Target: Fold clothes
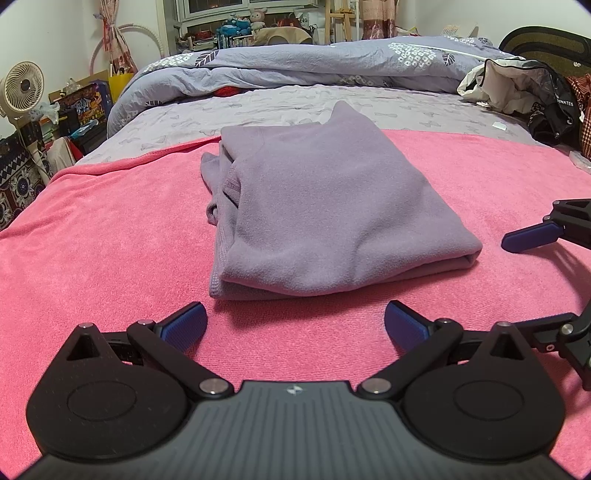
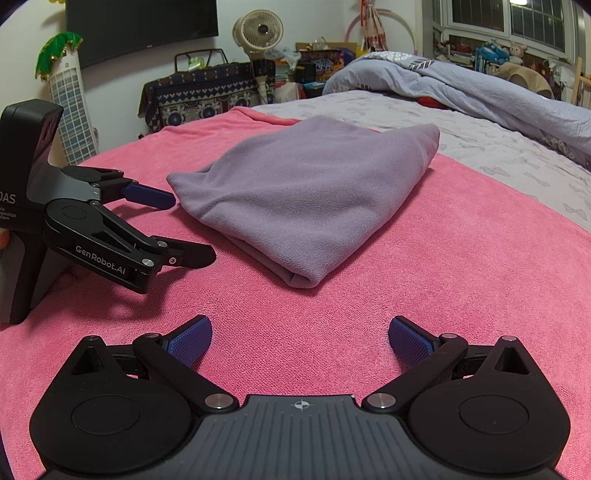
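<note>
The left gripper [image 1: 295, 326] stands with its jaws spread wide and nothing between them. It carries two blue, finely ribbed pads [image 1: 184, 326] on black linkage arms, with two round black hubs at the rear and a ribbed grey housing between the hubs. In the right wrist view the same tool [image 2: 192, 229] is seen from the side. The white lettering "GenRobot.AI" is printed on its lower arm, and the letters "DAS" are partly readable on its dark handle block; the smaller print below them cannot be read.

The right gripper [image 2: 300, 341] is of identical build: two blue textured pads [image 2: 190, 343], black arms with silver pivot pins, jaws fully apart and holding nothing. One of its blue fingers also enters the left wrist view from the right edge.

One purple garment [image 1: 325, 206] lies folded into a compact, roughly rectangular stack just ahead of both tools, touching neither. Its fabric is soft and fleece-like, with a stitched hem visible along the near left edge. It rests on one pink towel [image 1: 110, 240] of short looped pile, spread over a lilac bed sheet [image 1: 258, 107] with a faint bow print.

Further out lie one bunched grey-blue duvet [image 1: 295, 62] with white floral motifs, and one cream pedestal fan [image 2: 258, 31].
</note>
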### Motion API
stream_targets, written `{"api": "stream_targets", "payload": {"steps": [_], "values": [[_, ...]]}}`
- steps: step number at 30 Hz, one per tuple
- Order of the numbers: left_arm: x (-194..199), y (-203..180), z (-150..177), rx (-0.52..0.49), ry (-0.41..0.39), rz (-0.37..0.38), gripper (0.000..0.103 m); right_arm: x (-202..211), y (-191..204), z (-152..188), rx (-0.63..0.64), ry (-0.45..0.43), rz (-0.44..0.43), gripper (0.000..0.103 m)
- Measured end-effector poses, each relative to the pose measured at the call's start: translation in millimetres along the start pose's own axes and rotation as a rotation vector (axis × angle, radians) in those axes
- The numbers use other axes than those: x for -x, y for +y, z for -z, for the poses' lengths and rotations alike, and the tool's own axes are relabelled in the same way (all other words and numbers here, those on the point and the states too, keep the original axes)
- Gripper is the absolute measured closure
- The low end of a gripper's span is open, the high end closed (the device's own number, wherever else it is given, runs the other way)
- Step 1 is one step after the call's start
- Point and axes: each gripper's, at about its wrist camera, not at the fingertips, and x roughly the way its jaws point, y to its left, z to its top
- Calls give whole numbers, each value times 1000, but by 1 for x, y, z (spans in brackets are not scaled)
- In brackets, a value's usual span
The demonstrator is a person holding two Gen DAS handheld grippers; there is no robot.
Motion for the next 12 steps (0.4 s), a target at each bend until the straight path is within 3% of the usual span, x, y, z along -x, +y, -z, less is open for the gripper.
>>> {"api": "stream_targets", "payload": {"steps": [12], "values": [[0,5,-1,21,-1,20,0,0,1,1,0,-3,0,0]]}}
